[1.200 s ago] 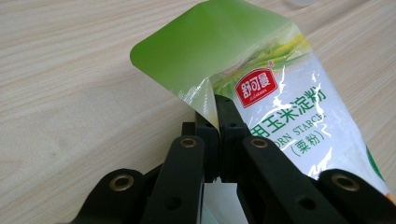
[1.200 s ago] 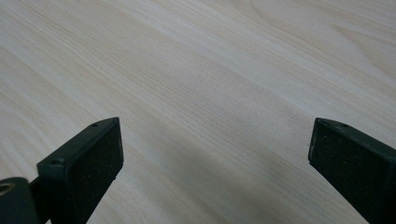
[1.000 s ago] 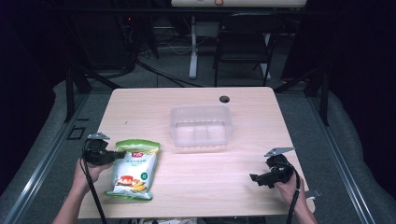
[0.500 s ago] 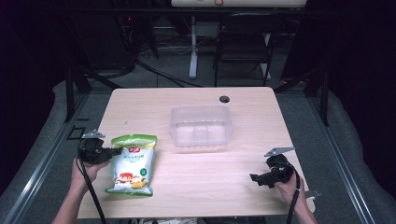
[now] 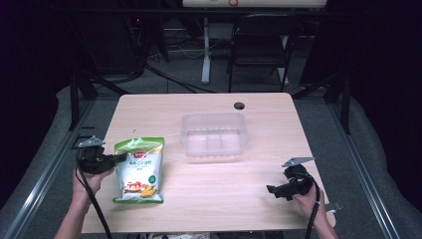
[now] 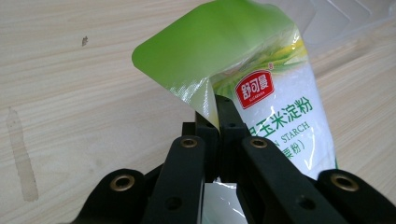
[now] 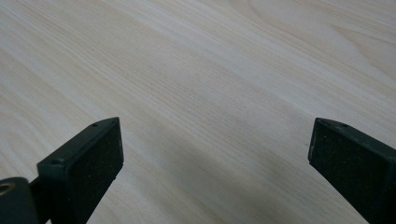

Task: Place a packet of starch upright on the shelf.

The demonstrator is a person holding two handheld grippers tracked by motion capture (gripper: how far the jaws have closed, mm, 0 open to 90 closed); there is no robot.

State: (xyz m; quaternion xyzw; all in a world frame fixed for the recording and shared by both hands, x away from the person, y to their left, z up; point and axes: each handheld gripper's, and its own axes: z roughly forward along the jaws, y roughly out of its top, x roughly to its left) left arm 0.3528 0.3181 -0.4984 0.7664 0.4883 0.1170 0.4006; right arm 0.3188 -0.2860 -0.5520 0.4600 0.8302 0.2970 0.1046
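Observation:
A green and white corn starch bag (image 5: 139, 169) lies flat at the table's front left. My left gripper (image 5: 119, 158) is shut on the bag's left edge near its green top. In the left gripper view that edge (image 6: 205, 100) is pinched between the two black jaws, and the bag's top corner curls upward. My right gripper (image 5: 272, 190) rests low over the table's front right, open, with bare wood between its fingers (image 7: 88, 163). A clear plastic container (image 5: 213, 134) stands at the table's middle, apart from both grippers.
The wooden table (image 5: 209, 199) has a dark cable hole (image 5: 239, 105) near its far edge. A chair (image 5: 259, 50) and a desk leg (image 5: 205, 50) stand beyond the table. Cables trail from both grippers toward the front edge.
My left gripper has drawn the bag a little to the left along the table. The right gripper has stayed where it was.

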